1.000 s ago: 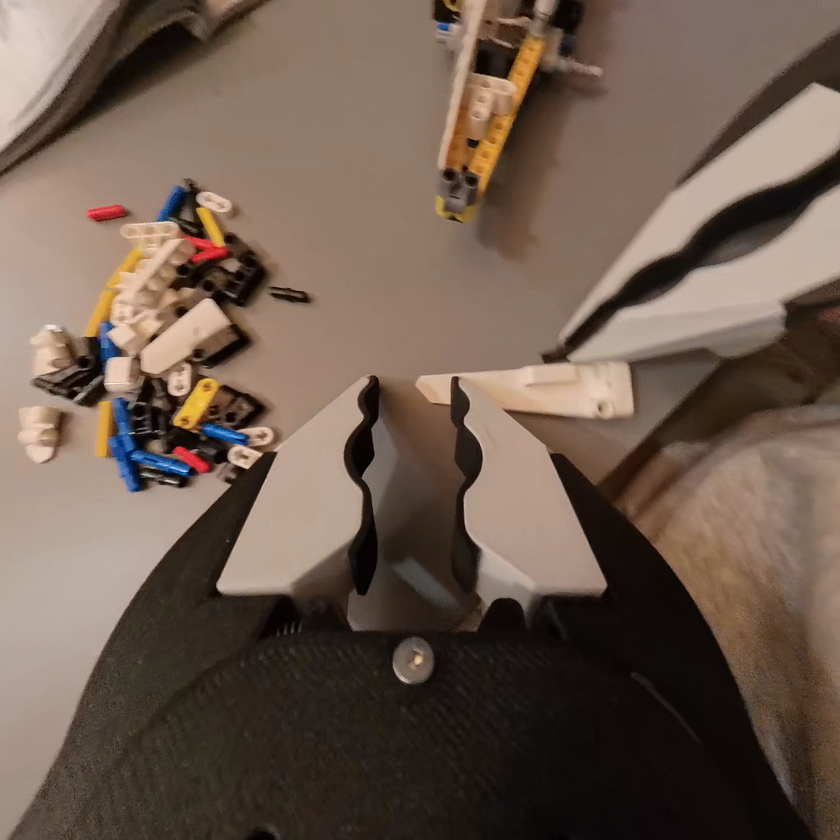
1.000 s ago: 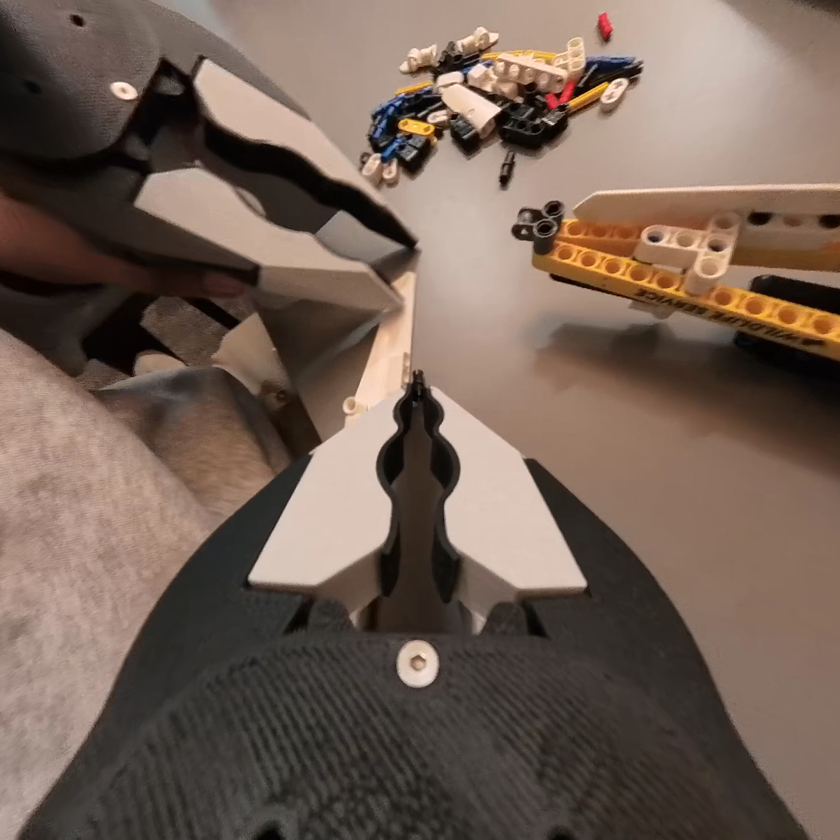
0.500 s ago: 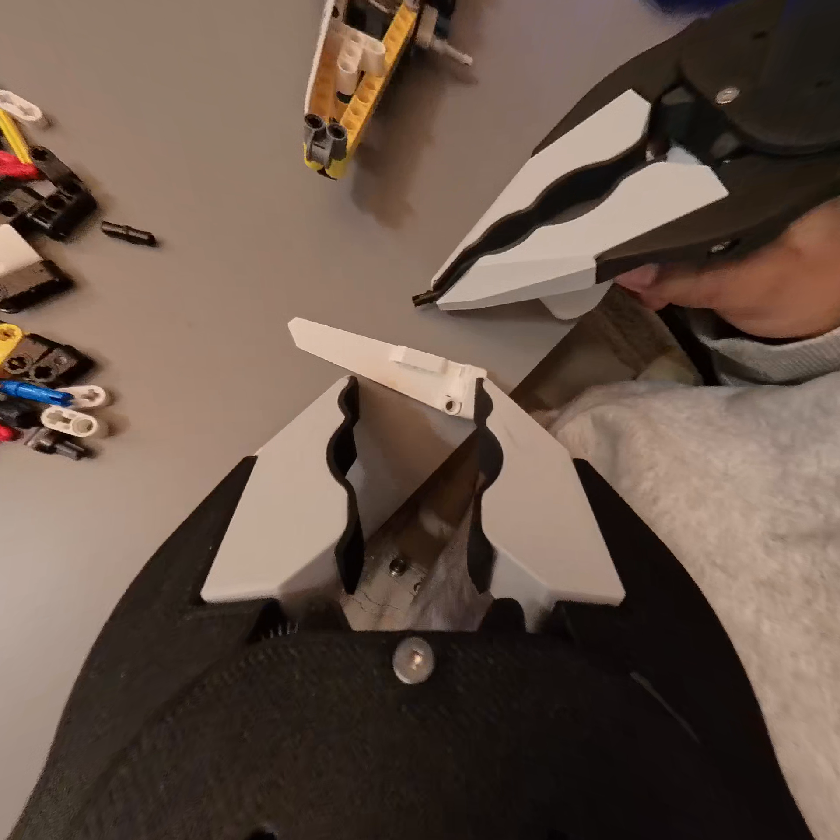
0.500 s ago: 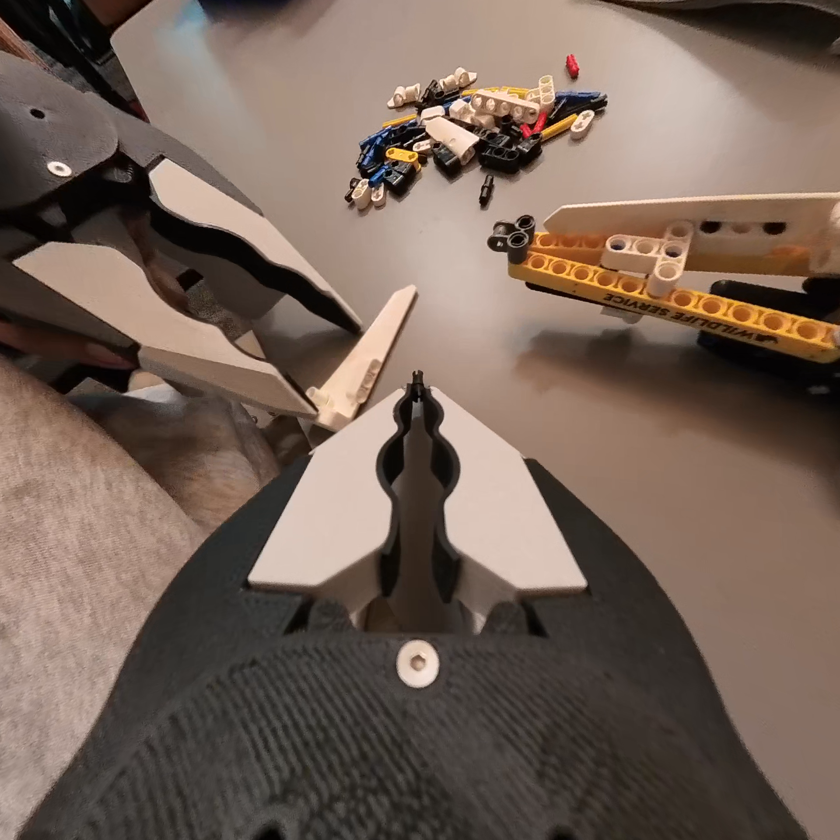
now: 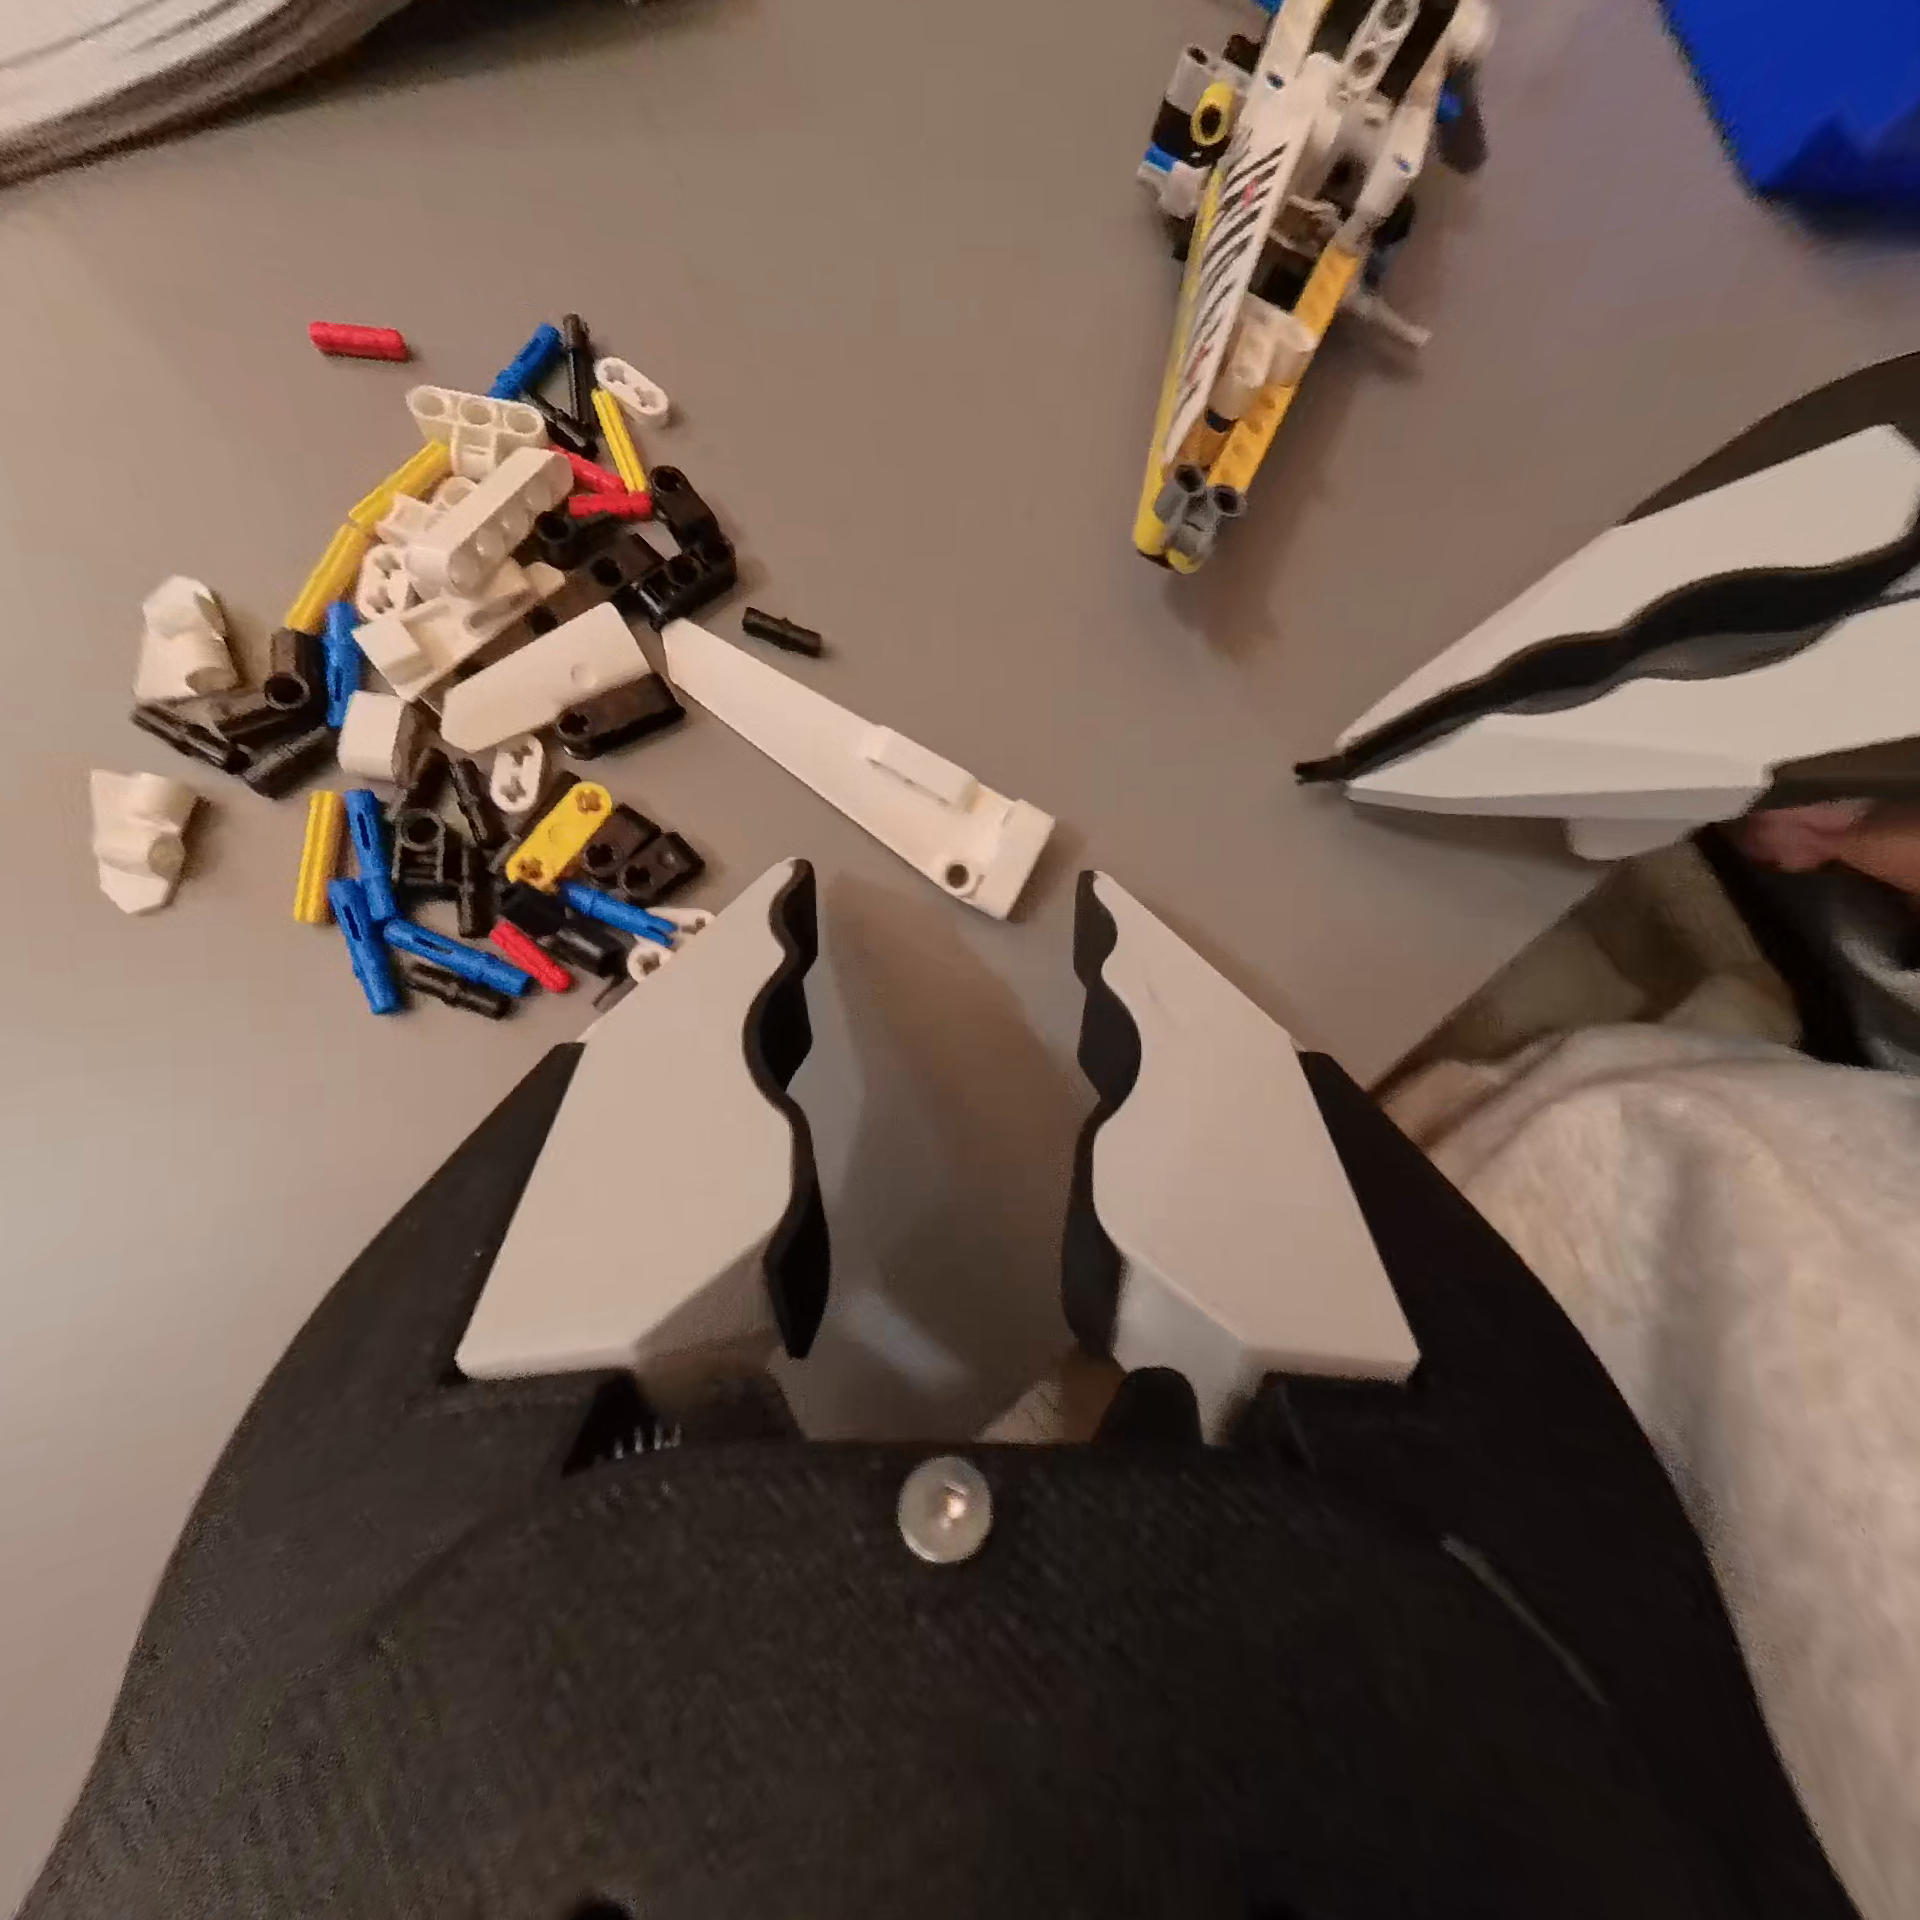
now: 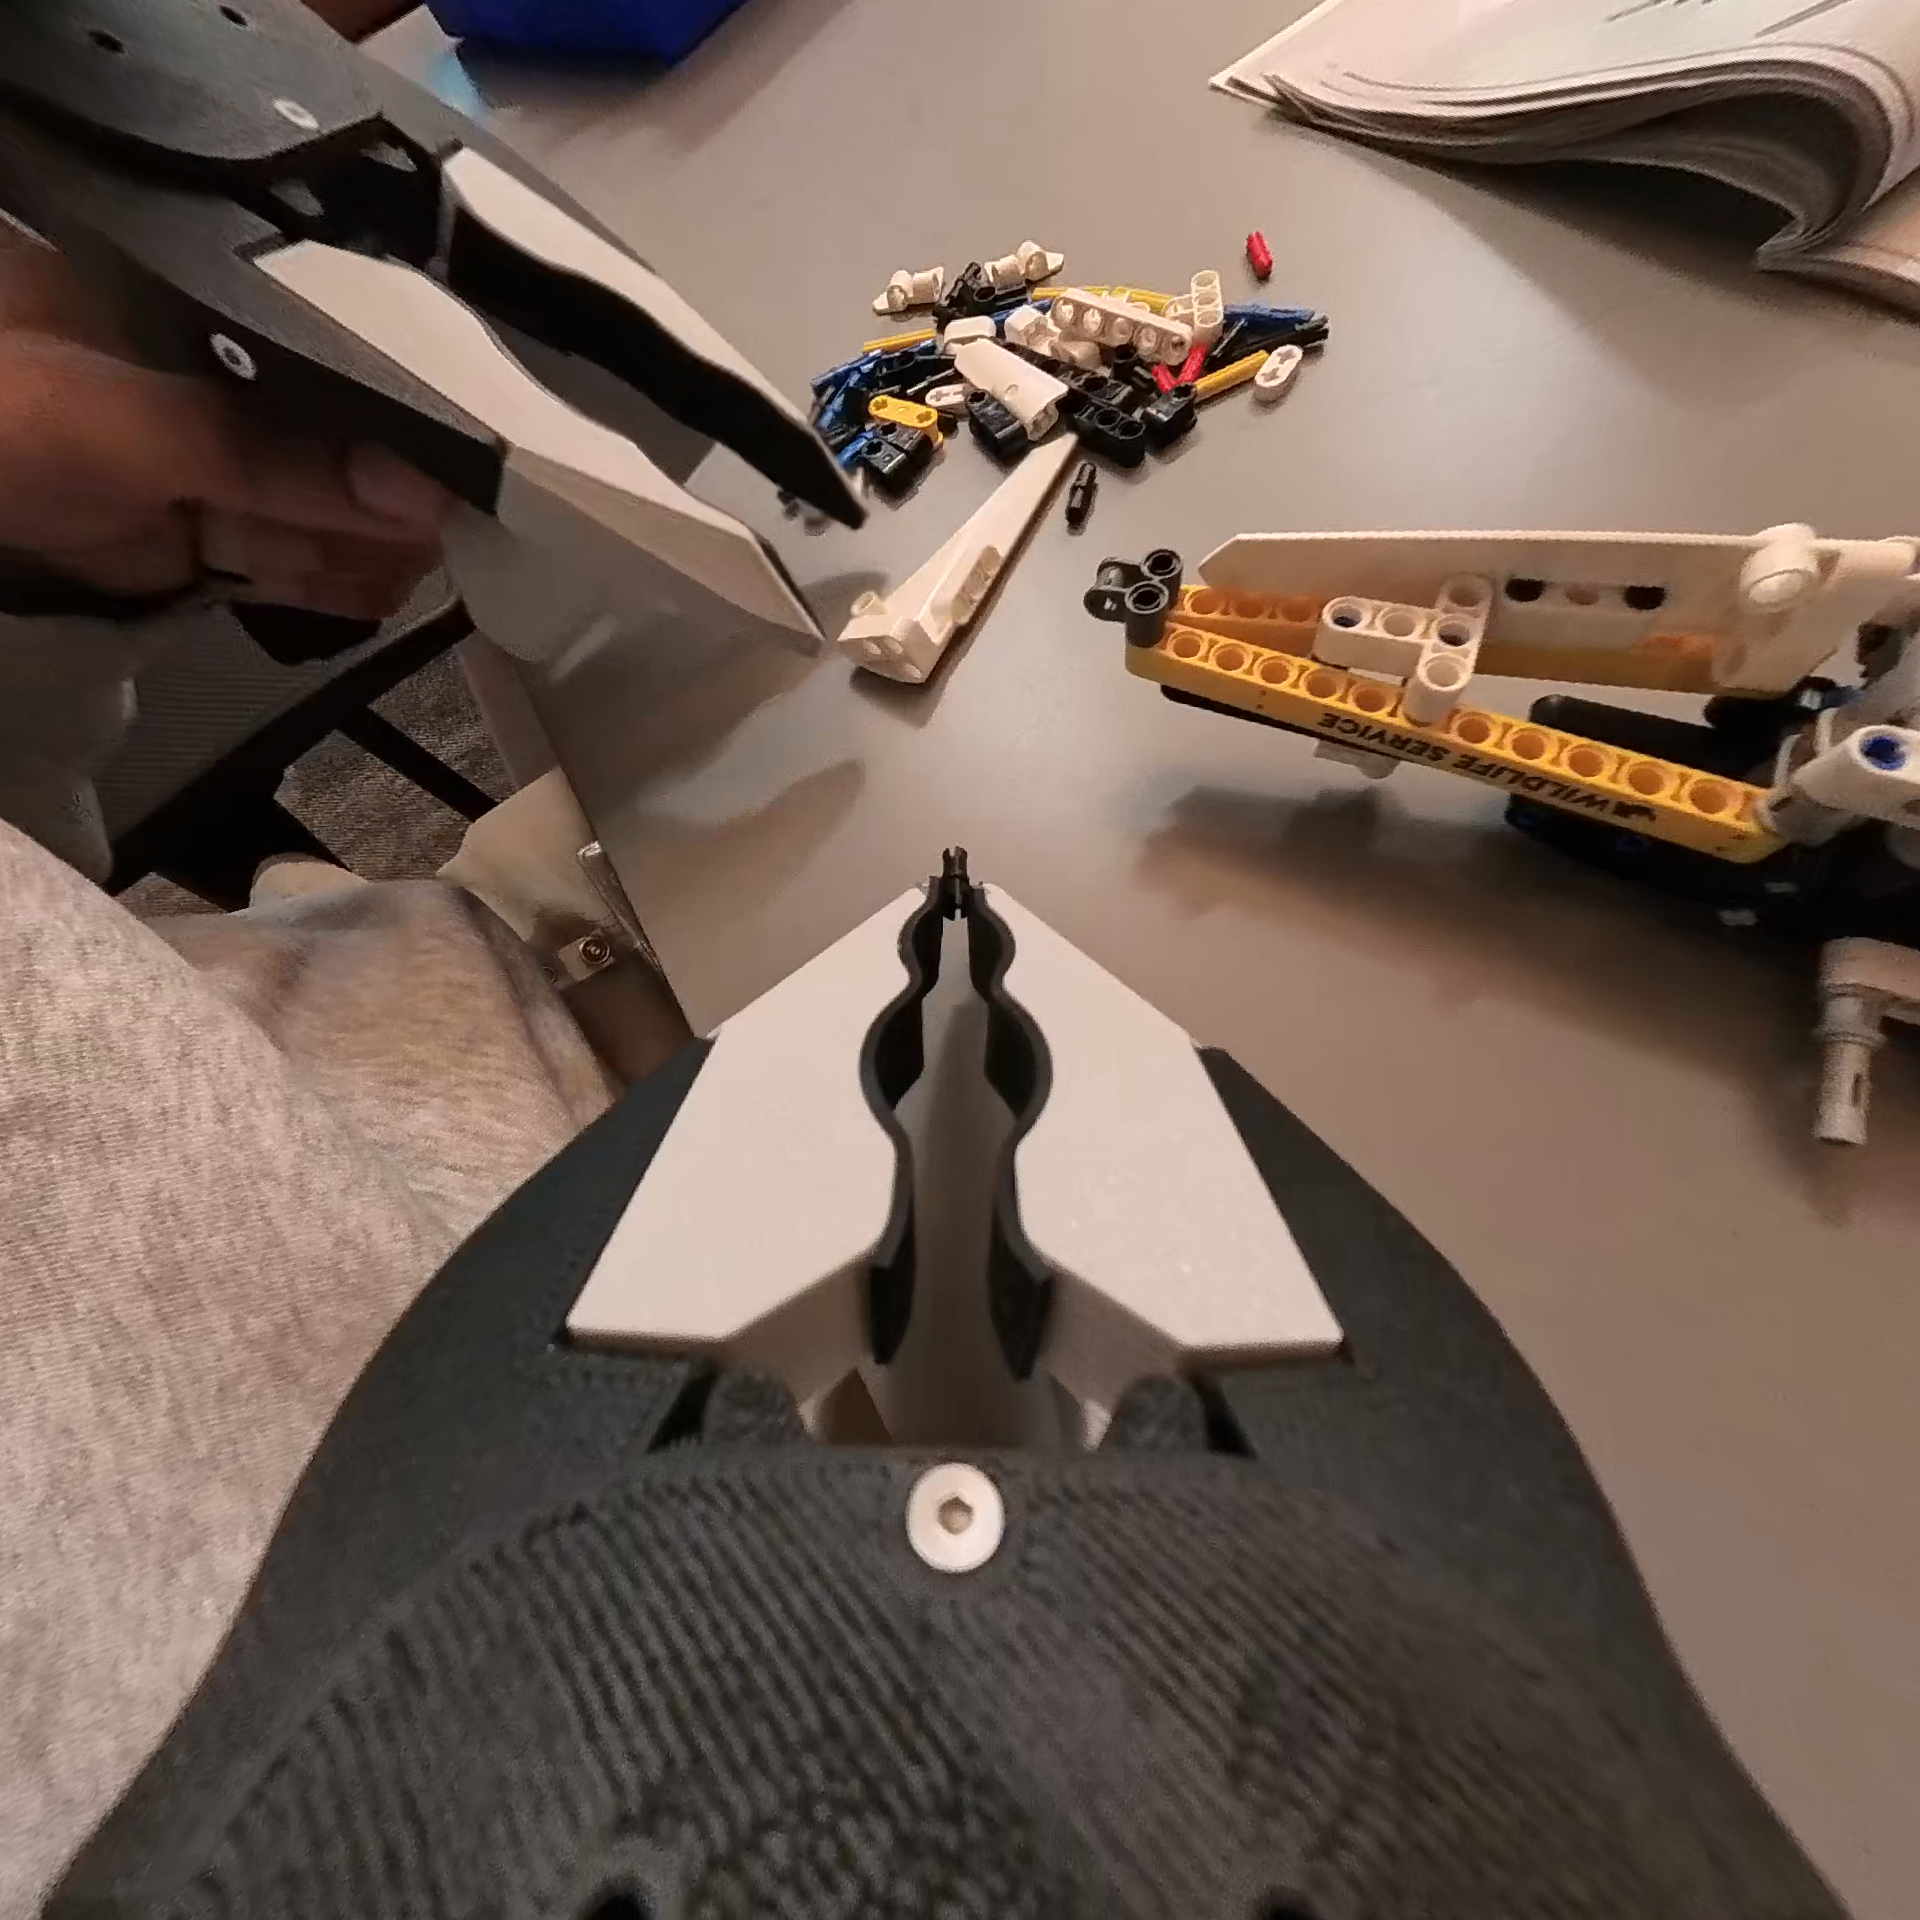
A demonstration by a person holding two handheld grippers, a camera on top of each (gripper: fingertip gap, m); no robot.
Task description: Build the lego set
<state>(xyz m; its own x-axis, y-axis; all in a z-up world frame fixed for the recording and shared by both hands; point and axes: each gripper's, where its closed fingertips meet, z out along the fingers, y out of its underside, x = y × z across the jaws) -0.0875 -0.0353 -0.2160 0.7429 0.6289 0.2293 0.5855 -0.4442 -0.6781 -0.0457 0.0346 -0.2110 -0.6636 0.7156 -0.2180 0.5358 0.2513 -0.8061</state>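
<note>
A long white wing piece [image 5: 862, 774] lies flat on the grey table, its thin tip touching the pile of small loose pieces [image 5: 447, 665]. My left gripper [image 5: 943, 883] is open and empty, its fingertips just short of the wing's thick end. The yellow and white model [image 5: 1268, 260] lies farther off. My right gripper [image 6: 954, 883] is shut on a small black pin [image 6: 954, 868] and held above the table. From the right wrist view I see the left gripper [image 6: 831, 577], the wing piece [image 6: 956, 582], the pile [image 6: 1081, 353] and the model [image 6: 1455, 686].
An open booklet [image 6: 1662, 125] lies at the back of the table. A blue object [image 5: 1818, 104] sits near the model. A loose black pin [image 5: 781, 631] lies beside the pile. The table edge [image 5: 1455, 1039] and a person's grey-clothed lap are close on the near side.
The white wing piece has moved from the table edge inward, against the pile. My left gripper has opened wider and stands behind it. The right gripper still holds the pin.
</note>
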